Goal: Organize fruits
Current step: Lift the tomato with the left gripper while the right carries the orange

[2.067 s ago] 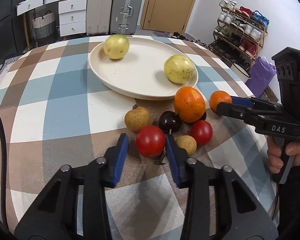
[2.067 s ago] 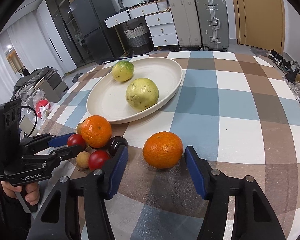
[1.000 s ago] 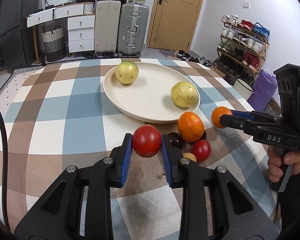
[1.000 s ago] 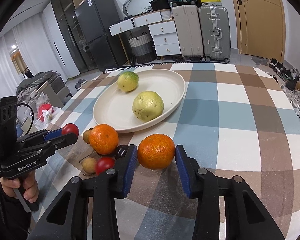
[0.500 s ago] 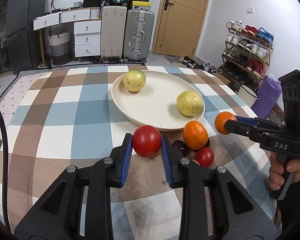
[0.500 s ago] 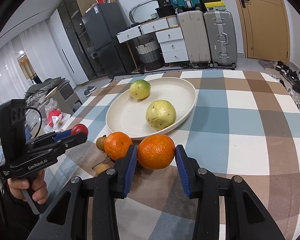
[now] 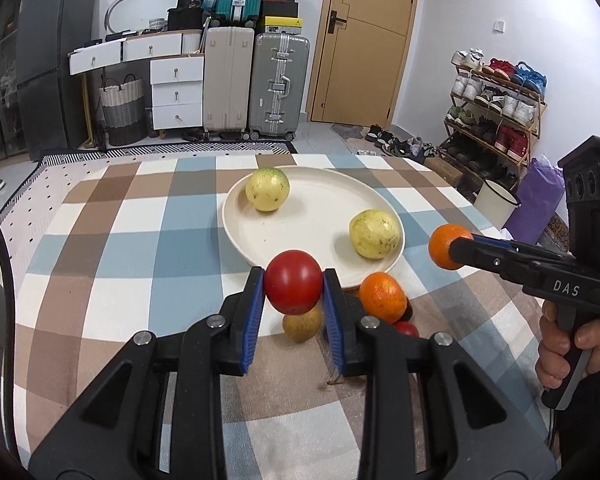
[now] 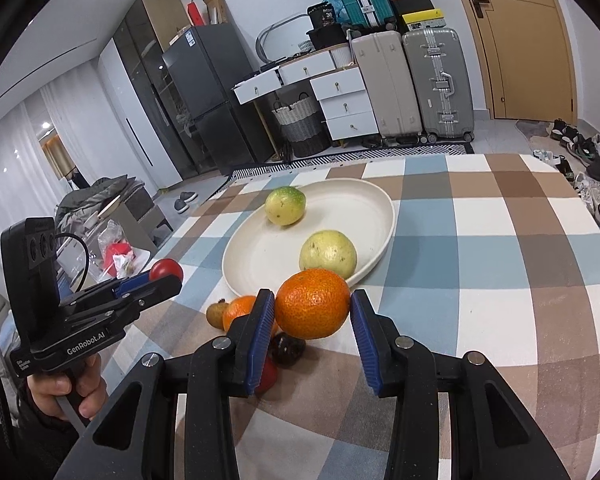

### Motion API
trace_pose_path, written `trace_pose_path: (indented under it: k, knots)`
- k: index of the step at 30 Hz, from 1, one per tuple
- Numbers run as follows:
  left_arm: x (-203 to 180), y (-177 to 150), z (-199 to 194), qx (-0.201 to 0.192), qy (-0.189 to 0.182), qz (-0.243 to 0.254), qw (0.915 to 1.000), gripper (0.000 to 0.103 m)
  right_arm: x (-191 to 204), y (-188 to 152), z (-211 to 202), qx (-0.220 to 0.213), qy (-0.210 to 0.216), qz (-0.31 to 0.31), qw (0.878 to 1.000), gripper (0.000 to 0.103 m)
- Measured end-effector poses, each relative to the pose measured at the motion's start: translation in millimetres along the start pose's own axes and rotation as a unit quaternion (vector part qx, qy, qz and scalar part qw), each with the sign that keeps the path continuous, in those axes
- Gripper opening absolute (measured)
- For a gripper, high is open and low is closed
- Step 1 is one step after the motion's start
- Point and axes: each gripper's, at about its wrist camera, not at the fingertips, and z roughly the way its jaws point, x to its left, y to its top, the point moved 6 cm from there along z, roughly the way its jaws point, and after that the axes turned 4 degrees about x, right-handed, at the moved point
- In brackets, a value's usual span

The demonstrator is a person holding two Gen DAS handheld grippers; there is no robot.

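Note:
My left gripper point(image 7: 294, 284) is shut on a red tomato point(image 7: 293, 282), held above the checked tablecloth just short of the cream plate point(image 7: 300, 248). My right gripper point(image 8: 312, 312) is shut on an orange point(image 8: 312, 309), also lifted, near the plate's front rim point(image 8: 374, 264). Two yellow-green round fruits point(image 7: 267, 189) point(image 7: 375, 233) lie on the plate. On the cloth below remain a second orange point(image 7: 382, 297), a brown longan point(image 7: 300, 326), a small red fruit point(image 7: 406, 329) and a dark cherry point(image 8: 287, 349). Each gripper shows in the other's view: the right one point(image 7: 446, 246), the left one point(image 8: 166, 270).
The table's far edge lies beyond the plate. Behind it stand suitcases point(image 7: 256, 84), white drawers point(image 7: 176, 92), a basket point(image 7: 124, 110) and a door. A shoe rack point(image 7: 496, 108) stands at the right. A hand point(image 7: 572, 344) holds the right gripper's handle.
Both grippers have tilted upward a little with their fruits held, so the plate and the loose fruits sit lower and nearer in both views. The grips are unchanged.

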Motion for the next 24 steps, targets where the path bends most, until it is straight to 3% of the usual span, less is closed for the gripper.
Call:
trace_pose_path:
  k: [24]
  knots:
    - [-11,52,5,-0.030,0.007,0.013,0.9995,0.026,10,57,-9,-0.041,-0.011,0.015,0.999,0.039]
